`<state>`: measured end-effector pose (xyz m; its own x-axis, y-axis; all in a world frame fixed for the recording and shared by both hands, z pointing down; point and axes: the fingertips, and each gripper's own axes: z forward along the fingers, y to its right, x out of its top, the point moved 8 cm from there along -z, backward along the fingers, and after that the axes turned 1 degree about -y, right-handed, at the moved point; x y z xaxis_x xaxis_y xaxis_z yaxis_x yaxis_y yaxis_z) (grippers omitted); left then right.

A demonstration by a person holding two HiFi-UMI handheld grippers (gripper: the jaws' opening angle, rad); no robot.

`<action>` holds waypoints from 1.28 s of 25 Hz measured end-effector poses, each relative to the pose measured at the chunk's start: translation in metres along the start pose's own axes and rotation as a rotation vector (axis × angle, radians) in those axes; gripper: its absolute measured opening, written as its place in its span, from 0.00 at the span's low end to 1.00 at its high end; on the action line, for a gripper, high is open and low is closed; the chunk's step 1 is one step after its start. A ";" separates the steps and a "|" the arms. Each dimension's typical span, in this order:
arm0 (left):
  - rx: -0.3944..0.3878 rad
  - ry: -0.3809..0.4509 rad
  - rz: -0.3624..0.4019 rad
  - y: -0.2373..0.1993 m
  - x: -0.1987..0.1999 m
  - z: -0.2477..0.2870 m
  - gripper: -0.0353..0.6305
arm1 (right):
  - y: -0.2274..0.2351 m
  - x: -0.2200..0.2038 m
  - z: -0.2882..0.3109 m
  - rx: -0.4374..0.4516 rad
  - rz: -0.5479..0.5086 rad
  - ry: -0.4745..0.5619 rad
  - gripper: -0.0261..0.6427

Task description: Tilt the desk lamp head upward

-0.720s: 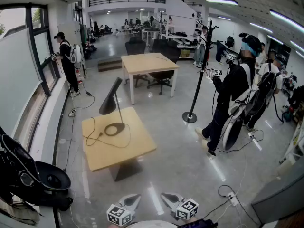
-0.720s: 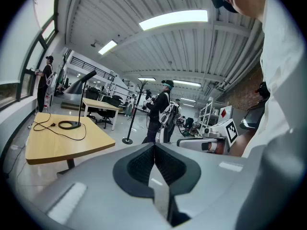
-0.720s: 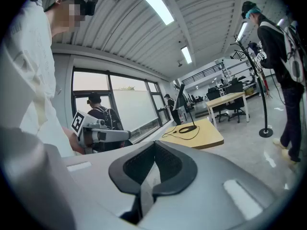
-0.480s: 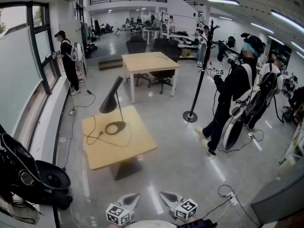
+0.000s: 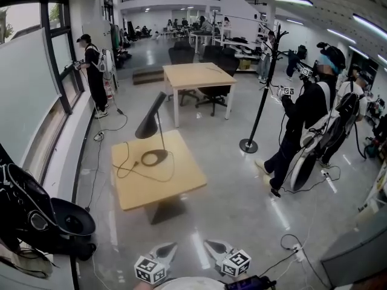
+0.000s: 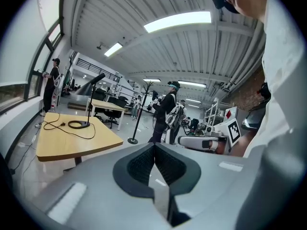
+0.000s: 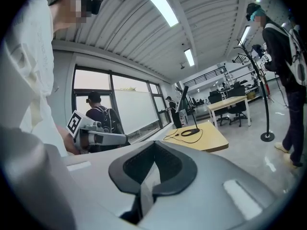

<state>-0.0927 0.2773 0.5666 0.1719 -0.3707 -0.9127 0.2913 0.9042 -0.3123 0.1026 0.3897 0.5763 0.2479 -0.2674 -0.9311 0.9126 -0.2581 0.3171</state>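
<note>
Currently the left gripper [image 6: 154, 146] and right gripper [image 7: 154, 145] are both closed on nothing, held low. The black cone-headed desk lamp [image 5: 150, 123] stands well ahead on the light wooden square table [image 5: 181, 180]. Both have drawn slightly nearer: the approach is under way, with the lamp head untouched.

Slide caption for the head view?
Left gripper and right gripper, shut and empty, face a black desk lamp on a wooden table.

Glossy grey floor [image 5: 242, 204] gleaming, windows [image 5: 33, 89] down the left side, strip lights [image 5: 291, 0] overhead, wooden table [image 5: 196, 74] far back.
</note>
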 end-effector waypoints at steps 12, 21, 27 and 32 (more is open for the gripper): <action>0.031 0.005 -0.032 -0.018 -0.012 -0.034 0.06 | -0.022 -0.015 0.021 -0.030 -0.020 -0.110 0.06; 0.062 0.034 -0.034 -0.060 -0.003 -0.067 0.06 | -0.046 -0.010 0.067 -0.041 -0.072 -0.146 0.06; 0.079 0.024 -0.049 -0.081 -0.008 -0.088 0.06 | -0.067 -0.009 0.085 -0.051 -0.061 -0.134 0.06; 0.071 0.025 -0.061 -0.091 -0.009 -0.095 0.06 | -0.068 -0.016 0.088 -0.071 -0.021 -0.137 0.06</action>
<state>-0.2104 0.2188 0.5780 0.1284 -0.4186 -0.8990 0.3671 0.8622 -0.3490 0.0077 0.3296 0.5852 0.1859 -0.3881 -0.9027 0.9391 -0.2002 0.2794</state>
